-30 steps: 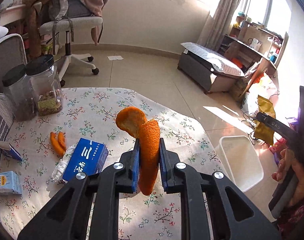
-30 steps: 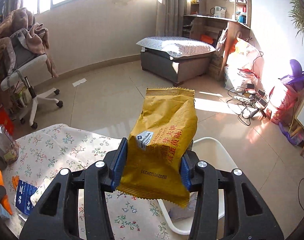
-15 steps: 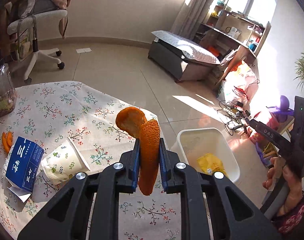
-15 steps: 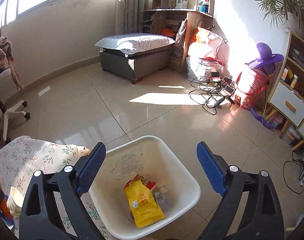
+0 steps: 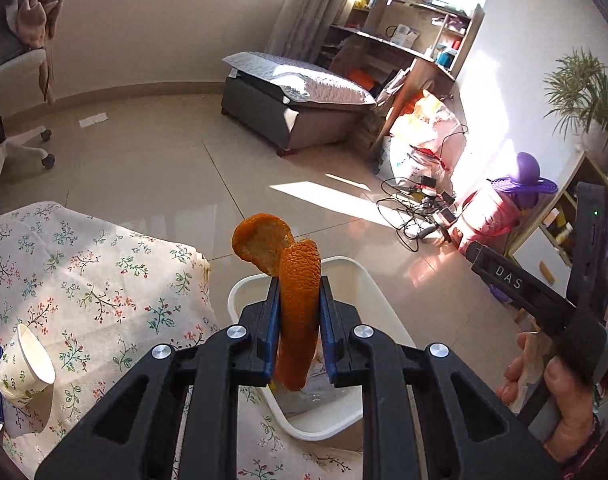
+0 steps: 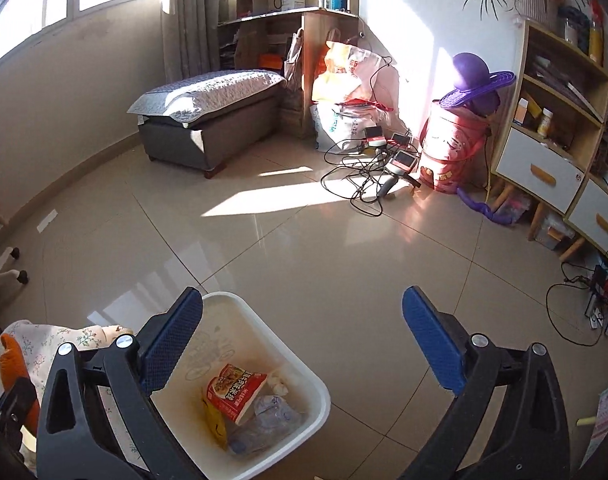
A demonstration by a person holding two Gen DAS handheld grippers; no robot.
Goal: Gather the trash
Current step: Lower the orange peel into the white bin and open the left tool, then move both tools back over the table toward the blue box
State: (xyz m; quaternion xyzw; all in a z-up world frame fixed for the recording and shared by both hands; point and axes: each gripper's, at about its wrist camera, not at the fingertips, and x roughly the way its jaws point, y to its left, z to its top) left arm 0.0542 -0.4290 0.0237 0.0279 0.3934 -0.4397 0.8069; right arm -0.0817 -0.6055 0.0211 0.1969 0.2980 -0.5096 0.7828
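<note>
Left gripper (image 5: 300,320) fingers pinching curled orange peel (image 5: 292,280) above white plastic bin (image 6: 296,364). Right gripper (image 6: 300,344) fingers spread, holding nothing, bin at 7 o'clock. Probably snack wrappers inside.

Grey ottoman (image 6: 208,128) beside wooden desk (image 6: 300,32).

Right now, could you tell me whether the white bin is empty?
Not empty: the white bin holds a red snack packet, a yellow wrapper and clear plastic.

Paper cup (image 5: 22,364) on floral table (image 5: 104,280)
</note>
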